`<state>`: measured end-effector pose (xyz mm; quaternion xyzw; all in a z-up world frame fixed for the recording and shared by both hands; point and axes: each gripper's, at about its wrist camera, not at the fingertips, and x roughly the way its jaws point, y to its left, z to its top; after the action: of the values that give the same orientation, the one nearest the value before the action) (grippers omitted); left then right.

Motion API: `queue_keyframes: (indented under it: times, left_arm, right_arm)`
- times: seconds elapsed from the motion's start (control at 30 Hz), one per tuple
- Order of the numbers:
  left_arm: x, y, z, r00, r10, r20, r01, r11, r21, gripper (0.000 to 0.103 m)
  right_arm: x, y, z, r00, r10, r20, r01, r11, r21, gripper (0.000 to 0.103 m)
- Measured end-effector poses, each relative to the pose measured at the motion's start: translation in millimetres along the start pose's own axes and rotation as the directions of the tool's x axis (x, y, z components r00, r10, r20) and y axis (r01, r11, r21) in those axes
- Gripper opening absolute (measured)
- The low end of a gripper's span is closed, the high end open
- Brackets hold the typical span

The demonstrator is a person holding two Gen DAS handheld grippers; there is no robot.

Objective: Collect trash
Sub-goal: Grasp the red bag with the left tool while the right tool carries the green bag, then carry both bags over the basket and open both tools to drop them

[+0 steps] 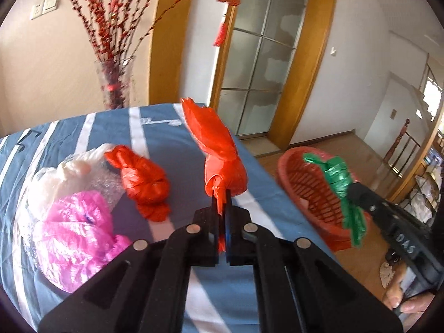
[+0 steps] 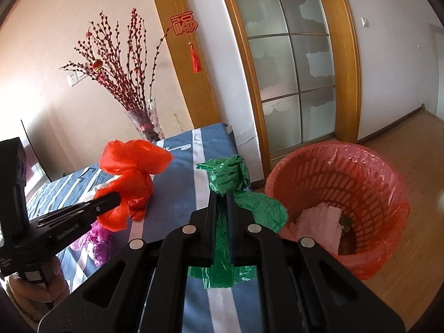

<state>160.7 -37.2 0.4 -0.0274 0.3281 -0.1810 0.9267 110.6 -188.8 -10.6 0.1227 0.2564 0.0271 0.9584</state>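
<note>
My left gripper [image 1: 221, 194] is shut on the knotted end of an orange plastic bag [image 1: 219, 149], held up above the blue striped table [image 1: 155, 141]. The same orange bag [image 2: 130, 172] shows at the left of the right wrist view, in the left gripper [image 2: 118, 194]. My right gripper [image 2: 222, 193] is shut on a green plastic bag [image 2: 230, 177], held near the table edge, left of the red trash basket [image 2: 388, 194]. From the left wrist view the green bag [image 1: 341, 177] hangs in front of the basket [image 1: 305, 183]. A second red bag [image 1: 144, 180] lies on the table.
A pink bag [image 1: 75, 236] and a white bag with bubble wrap [image 1: 63, 177] lie at the table's left. A glass vase of red branches [image 1: 115, 83] stands at the far edge. The basket holds pink paper [image 2: 322, 224]. Wooden floor and a glass door [image 2: 291, 69] lie beyond.
</note>
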Motion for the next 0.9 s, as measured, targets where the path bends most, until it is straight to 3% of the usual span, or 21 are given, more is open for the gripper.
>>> queue_keyframes:
  times: [0.9]
  left_arm:
    - [38.4, -101.4, 5.8, 0.981, -0.189, -0.051, 0.194, 0.975, 0.108, 0.004]
  right_arm:
    - [-18.1, -73.9, -0.7, 0.992, -0.127, 0.016, 0.125, 0.986, 0.111, 0.007]
